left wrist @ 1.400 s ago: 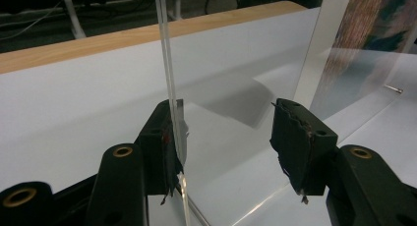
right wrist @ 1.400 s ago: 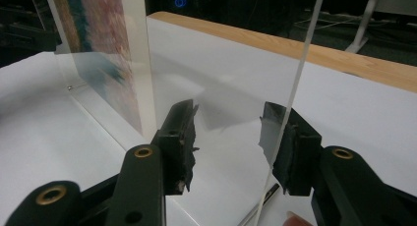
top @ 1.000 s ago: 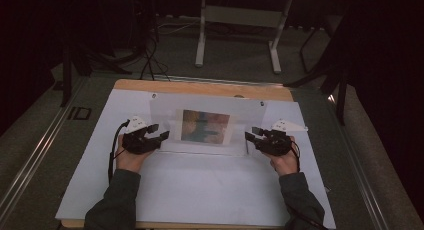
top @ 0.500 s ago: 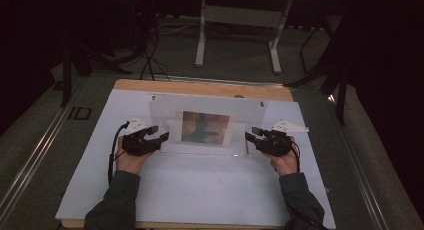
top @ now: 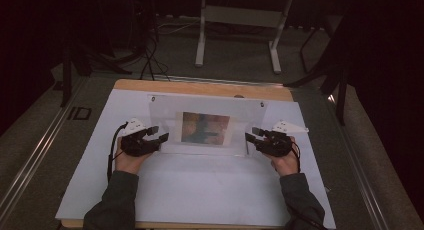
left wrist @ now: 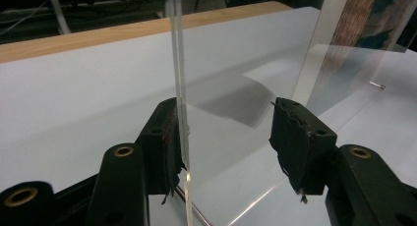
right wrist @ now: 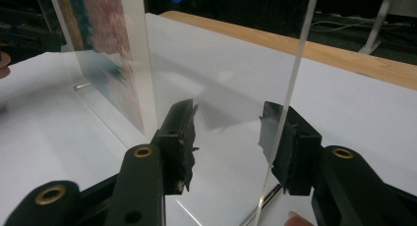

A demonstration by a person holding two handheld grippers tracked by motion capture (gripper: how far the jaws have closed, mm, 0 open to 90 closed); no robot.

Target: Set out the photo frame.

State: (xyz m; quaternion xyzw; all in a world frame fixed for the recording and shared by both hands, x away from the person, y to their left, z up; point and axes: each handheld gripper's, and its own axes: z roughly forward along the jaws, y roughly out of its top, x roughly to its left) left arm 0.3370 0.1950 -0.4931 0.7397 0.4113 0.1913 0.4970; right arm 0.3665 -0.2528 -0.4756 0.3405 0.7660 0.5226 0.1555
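both grippers [top: 159,138] [top: 254,135] straddle the clear frame's [top: 165,115] side edges, jaws open.

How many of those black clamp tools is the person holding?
2. The left gripper is at the left edge of the clear acrylic frame; the right gripper is at its right edge.
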